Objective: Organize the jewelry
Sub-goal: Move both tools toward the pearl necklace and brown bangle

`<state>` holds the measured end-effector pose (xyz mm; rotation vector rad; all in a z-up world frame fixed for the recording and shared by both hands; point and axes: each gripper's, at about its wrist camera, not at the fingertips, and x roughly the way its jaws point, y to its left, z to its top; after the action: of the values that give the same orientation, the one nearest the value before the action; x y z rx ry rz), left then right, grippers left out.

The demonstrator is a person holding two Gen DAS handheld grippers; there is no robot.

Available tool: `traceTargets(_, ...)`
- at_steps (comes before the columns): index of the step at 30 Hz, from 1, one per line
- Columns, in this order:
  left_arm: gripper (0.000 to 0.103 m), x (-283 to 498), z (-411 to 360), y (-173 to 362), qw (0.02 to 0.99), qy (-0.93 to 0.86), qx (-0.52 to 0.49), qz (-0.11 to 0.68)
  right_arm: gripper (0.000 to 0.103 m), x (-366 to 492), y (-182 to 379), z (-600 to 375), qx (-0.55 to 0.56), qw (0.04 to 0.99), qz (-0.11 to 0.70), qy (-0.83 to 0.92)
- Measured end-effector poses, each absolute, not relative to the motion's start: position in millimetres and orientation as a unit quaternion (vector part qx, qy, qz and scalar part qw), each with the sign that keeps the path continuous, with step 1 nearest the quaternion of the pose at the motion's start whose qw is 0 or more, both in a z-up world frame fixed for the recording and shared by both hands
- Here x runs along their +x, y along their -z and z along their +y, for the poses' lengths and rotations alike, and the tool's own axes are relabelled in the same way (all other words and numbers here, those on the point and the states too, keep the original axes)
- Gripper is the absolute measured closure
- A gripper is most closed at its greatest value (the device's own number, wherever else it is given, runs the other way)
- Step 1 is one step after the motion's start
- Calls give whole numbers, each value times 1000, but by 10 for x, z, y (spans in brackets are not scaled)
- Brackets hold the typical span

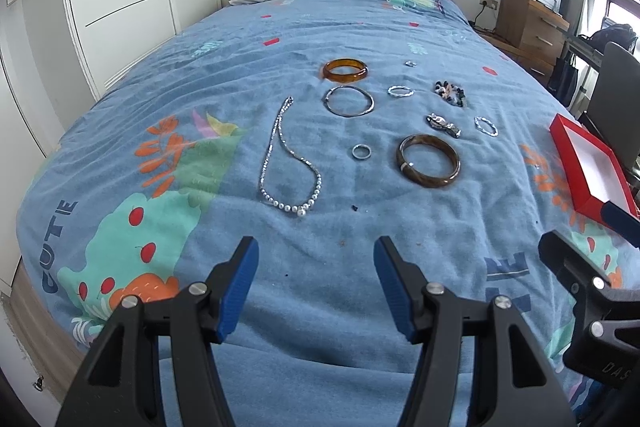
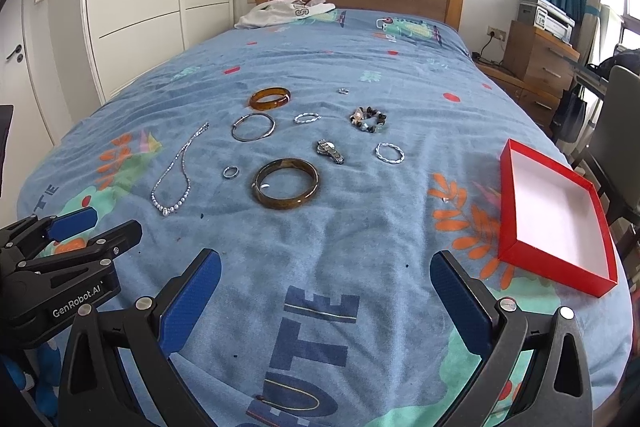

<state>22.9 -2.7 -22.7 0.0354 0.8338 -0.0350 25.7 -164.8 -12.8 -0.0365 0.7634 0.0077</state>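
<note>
Both our grippers hang released over the blue terry bedspread [image 2: 340, 235], the left gripper [image 1: 316, 283] and right gripper [image 2: 325, 291] holding nothing. Ahead of our fingers the jewelry lies scattered: a pearl necklace [image 1: 288, 163] running lengthwise away from us, a glossy dark brown bangle [image 2: 285, 183], an amber bangle [image 2: 270, 98], a thin metal hoop [image 1: 349, 100], twisted silver rings, a beaded bracelet [image 2: 369, 119] and what may be a wristwatch [image 2: 330, 151]. Our empty red box [image 2: 556, 215] sits to the right, nearer our right gripper; the necklace is nearer our left.
</note>
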Motion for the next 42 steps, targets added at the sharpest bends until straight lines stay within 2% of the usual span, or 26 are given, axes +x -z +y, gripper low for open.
traceTargets(20,45,291,132,245,907,16,-5,421,1,404,209,-1632,-1,920,391,-29)
traceTargets(27,45,348,221,270,904,9,-20,426,6,491,259,-1655,7,918,396,-35)
traceTargets(30,45,388,246,265,904,8,-22,427,10,536,292,-1675,14,916,399,-39)
traceTargets(32,45,412,257,256,905,7,-21,426,18,575,306,-1690,16,915,401,-41)
traceTargets(36,45,485,299,249,905,2,-25,424,26,668,326,-1741,24,913,404,-44)
traceTargets(42,45,726,419,258,905,-11,-42,423,44,875,373,-1751,33,910,409,-59)
